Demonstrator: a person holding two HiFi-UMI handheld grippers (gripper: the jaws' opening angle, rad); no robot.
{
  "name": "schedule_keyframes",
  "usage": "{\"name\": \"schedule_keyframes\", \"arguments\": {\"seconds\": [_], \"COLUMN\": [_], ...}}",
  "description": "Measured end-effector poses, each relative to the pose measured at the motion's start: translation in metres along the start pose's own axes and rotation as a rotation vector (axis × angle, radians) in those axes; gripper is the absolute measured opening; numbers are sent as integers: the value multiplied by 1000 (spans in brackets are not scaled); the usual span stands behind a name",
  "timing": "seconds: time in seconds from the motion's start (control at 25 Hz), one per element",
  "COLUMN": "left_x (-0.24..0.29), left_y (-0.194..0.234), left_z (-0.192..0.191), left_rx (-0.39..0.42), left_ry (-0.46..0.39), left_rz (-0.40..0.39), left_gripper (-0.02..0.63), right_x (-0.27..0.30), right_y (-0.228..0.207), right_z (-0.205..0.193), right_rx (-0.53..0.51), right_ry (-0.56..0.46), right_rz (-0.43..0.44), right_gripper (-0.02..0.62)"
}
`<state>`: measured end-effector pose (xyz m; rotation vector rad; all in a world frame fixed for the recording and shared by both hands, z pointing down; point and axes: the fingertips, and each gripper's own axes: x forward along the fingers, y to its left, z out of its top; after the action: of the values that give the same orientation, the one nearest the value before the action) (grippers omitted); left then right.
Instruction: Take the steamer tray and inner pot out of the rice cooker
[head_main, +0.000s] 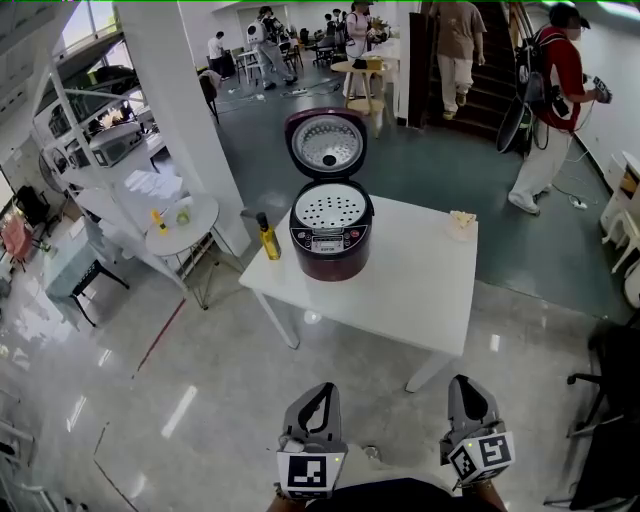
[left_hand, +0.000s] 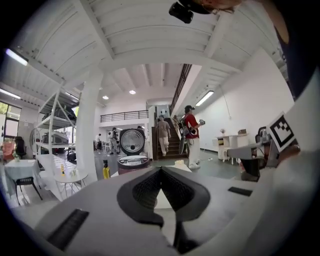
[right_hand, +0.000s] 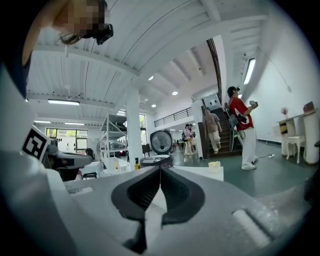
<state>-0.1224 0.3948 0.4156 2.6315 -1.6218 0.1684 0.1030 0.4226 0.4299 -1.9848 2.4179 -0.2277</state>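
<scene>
Nearest, glossy grey floor (head_main: 200, 400) streaked with ceiling-light glare, with a black chair (head_main: 610, 400) at the right edge. Beyond, a white table (head_main: 400, 290), bare across its near half. Toward the far left of that top, a dark red rice cooker (head_main: 330, 240) with its lid (head_main: 326, 143) raised upright and a white perforated steamer tray (head_main: 331, 208) seated in the mouth; inner pot hidden under the tray. Just left of the cooker, at the table's corner, a yellow bottle (head_main: 268, 238). At the far right corner, a small pale object (head_main: 462, 222), too small to identify. Left of the table, a small round table (head_main: 180, 225), a white column (head_main: 185, 110) and a white shelving rack (head_main: 90, 130). Farther off, a staircase (head_main: 480, 60) with a person (head_main: 458, 45) on it, and a person in a red top (head_main: 555, 100) at the far right.

Low at the near edge, left gripper (head_main: 325, 390), jaws pressed together on nothing, aimed toward the table. To its right, right gripper (head_main: 462, 385), likewise closed tight and empty. Both well short of the table and apart from the cooker.
</scene>
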Motion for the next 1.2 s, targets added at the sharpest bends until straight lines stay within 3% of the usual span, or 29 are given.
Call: {"name": "schedule_keyframes", "arguments": {"seconds": [0.04, 0.16, 0.32, 0.48, 0.68, 0.84, 1.04, 1.2], "left_x": [-2, -5, -9, -6, 4, 15, 41, 76], "left_y": [4, 18, 34, 38, 28, 26, 40, 61], "left_z": [2, 10, 18, 11, -6, -10, -14, -12], "left_rx": [-32, -120, -179, -171, -90, -70, -89, -50], "left_ry": [-14, -62, -110, -91, -27, 8, 22, 7], "left_rz": [19, 60, 72, 83, 42, 9, 4, 20], "left_gripper": [-2, 0, 50, 259, 541, 551, 551, 551], "right_x": [1, 5, 13, 18, 27, 40, 66, 102], "right_y": [0, 5, 14, 16, 26, 30, 27, 18], "right_z": [-1, -3, 0, -5, -5, -3, -2, 3], "right_rx": [-20, -79, -104, -142, -160, -166, -154, -168], "right_ry": [7, 17, 3, 12, 33, 39, 32, 15], "right_rz": [-3, 9, 48, 72, 110, 132, 149, 135], "right_gripper": [23, 165, 253, 303, 316, 316, 316, 316]}}
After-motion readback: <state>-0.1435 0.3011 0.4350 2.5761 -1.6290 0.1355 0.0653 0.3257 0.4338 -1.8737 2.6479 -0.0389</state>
